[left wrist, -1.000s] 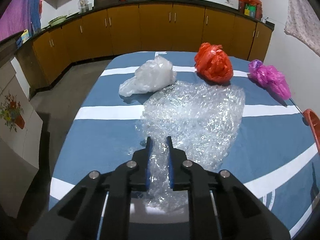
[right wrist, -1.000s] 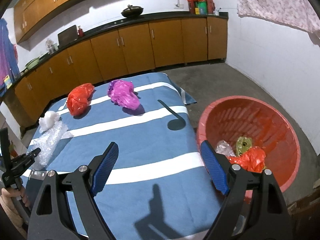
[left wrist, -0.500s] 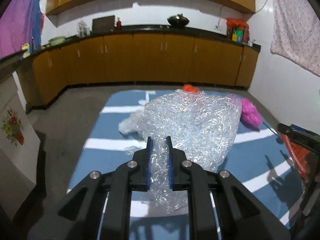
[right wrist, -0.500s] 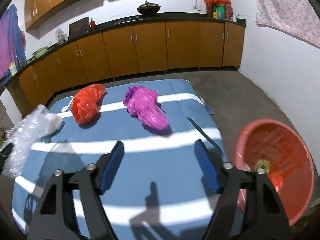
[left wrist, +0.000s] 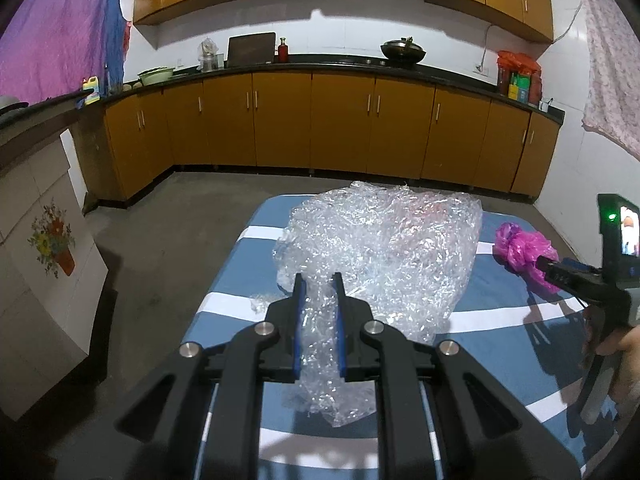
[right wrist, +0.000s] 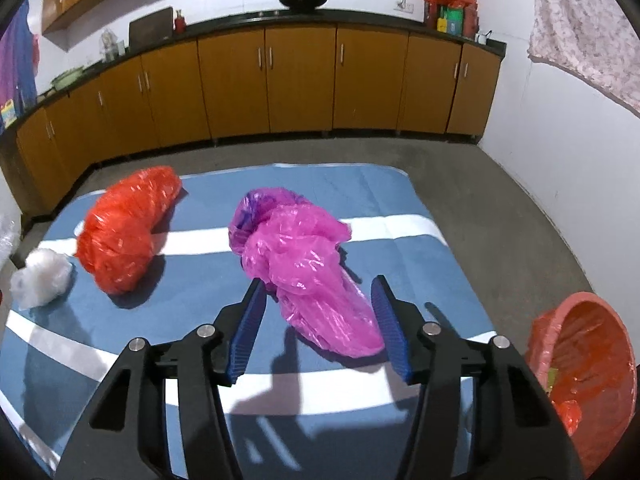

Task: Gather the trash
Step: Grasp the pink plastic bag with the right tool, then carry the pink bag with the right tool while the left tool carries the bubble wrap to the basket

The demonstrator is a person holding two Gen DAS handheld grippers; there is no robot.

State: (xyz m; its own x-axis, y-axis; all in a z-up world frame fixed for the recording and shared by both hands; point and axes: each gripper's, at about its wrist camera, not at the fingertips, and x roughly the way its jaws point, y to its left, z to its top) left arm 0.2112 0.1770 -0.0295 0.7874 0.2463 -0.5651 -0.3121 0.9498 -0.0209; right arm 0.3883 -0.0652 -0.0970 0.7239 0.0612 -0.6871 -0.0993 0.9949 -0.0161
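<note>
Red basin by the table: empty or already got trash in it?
Not empty: the red basin on the floor holds crumpled red plastic, seen from the right wrist.

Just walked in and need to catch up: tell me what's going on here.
A person is clearing plastic trash off a blue striped bedspread with hand-held tongs. The left tongs are shut on a sheet of bubble wrap, lifted clear. The right tongs are closing around a pink bag but not yet pressing it. A red bag and a white bag remain; the red tub waits alongside.
</note>
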